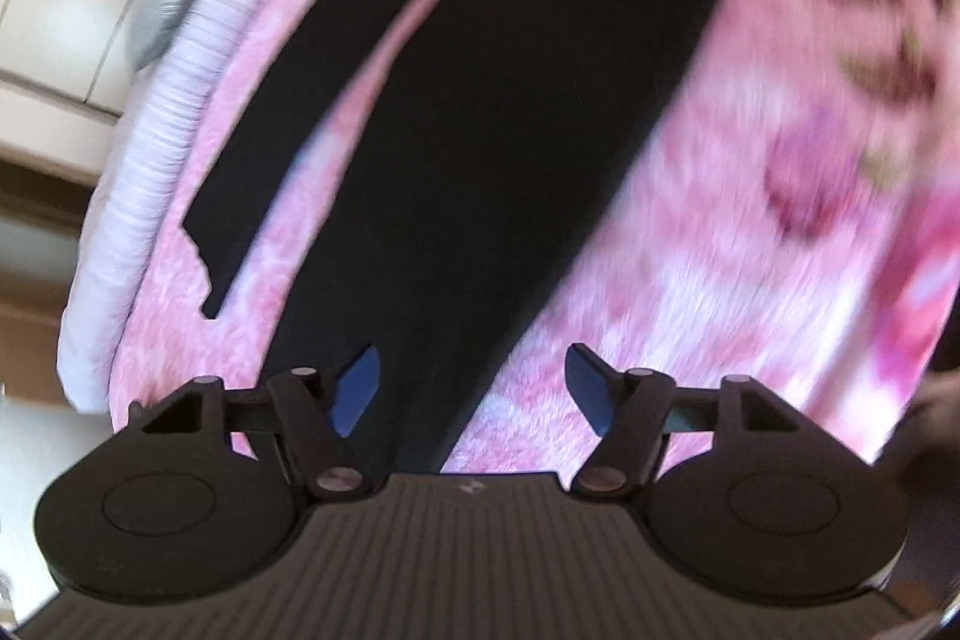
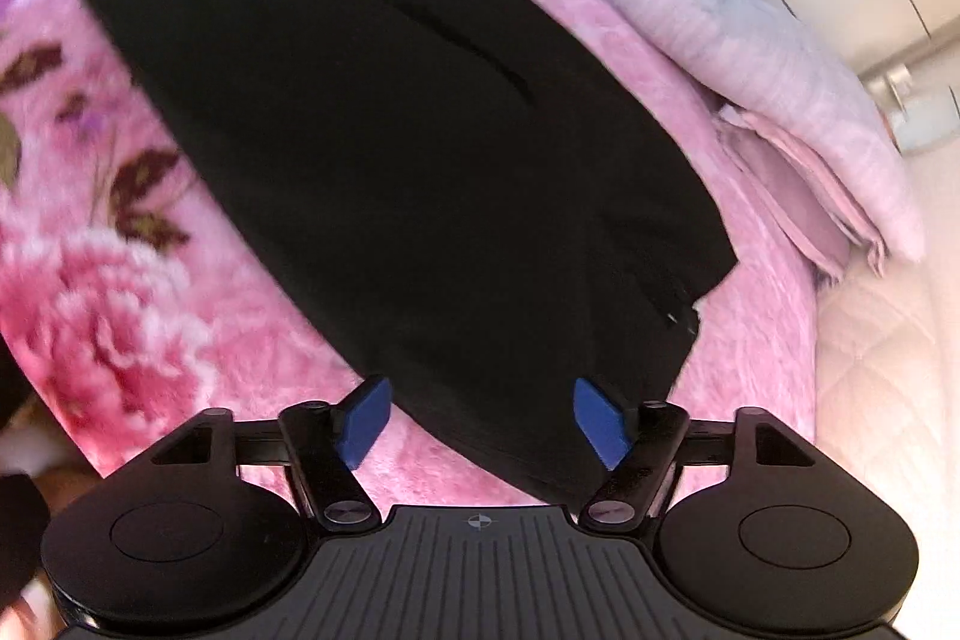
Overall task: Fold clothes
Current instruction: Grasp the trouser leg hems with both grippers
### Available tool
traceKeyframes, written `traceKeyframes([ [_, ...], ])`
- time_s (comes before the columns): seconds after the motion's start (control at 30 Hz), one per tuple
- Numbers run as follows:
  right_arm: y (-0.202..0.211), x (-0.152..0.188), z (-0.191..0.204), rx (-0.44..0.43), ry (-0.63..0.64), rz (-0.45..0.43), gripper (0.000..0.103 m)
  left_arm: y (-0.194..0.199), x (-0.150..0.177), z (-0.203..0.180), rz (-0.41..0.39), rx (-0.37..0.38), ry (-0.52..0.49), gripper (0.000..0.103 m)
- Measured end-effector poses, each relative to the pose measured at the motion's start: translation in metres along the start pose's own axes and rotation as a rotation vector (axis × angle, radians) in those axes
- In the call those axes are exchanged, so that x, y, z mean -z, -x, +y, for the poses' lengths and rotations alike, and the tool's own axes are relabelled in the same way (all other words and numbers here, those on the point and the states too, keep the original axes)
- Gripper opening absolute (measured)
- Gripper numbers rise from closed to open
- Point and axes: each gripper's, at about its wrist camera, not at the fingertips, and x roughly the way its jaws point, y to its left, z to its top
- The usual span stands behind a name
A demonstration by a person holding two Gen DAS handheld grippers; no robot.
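**Black trousers flat on pink fleece, both grippers above the near edge**

Black garment, by its shape a pair of trousers: 2 long legs with a thin pink gap between them in the left wrist view. It lies spread on a pink floral blanket covering a bed. Fabric reads matte, thin and limp, with almost no wrinkles; judged light, soft and liable to sag or slide once lifted. Nothing fragile.

Blanket: plush pile, rose print, likely some drag against the cloth. Beyond it a folded pale lilac quilt, ribbed texture, along the bed edge; tiled floor further out.

Left gripper: blue pads well apart, nothing between them pressed; black cloth lies beneath the gap. Right gripper: same, pads apart, straddling the near edge of the garment, no contact I can confirm. Neither tool holds anything.

Grip judgement: take the near hem or waistband edge, 1 gripper at each corner, pinching both layers. A mid-panel pinch would bunch the fabric. Frames are motion-blurred, so seam detail is unreadable.
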Motion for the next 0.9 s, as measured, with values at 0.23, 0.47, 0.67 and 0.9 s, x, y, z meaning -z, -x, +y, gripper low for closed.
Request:
traceKeyframes([
  [0.23,-0.020,0.001,0.024,0.026,0.144,-0.021,0.065,-0.024,0.023,-0.002,-0.039,-0.035,-0.087,0.050],
  [0.47,-0.043,0.024,0.035,0.087,0.298,-0.031,0.060,-0.039,0.029,0.005,0.007,-0.073,-0.108,0.030],
  [0.67,-0.069,0.065,0.038,0.108,0.434,-0.004,0.059,-0.045,0.033,0.010,0.024,-0.092,-0.106,0.024],
  [0.9,-0.100,0.104,0.010,0.237,0.456,0.012,0.051,-0.051,0.032,0.007,0.043,-0.136,-0.097,0.014],
])
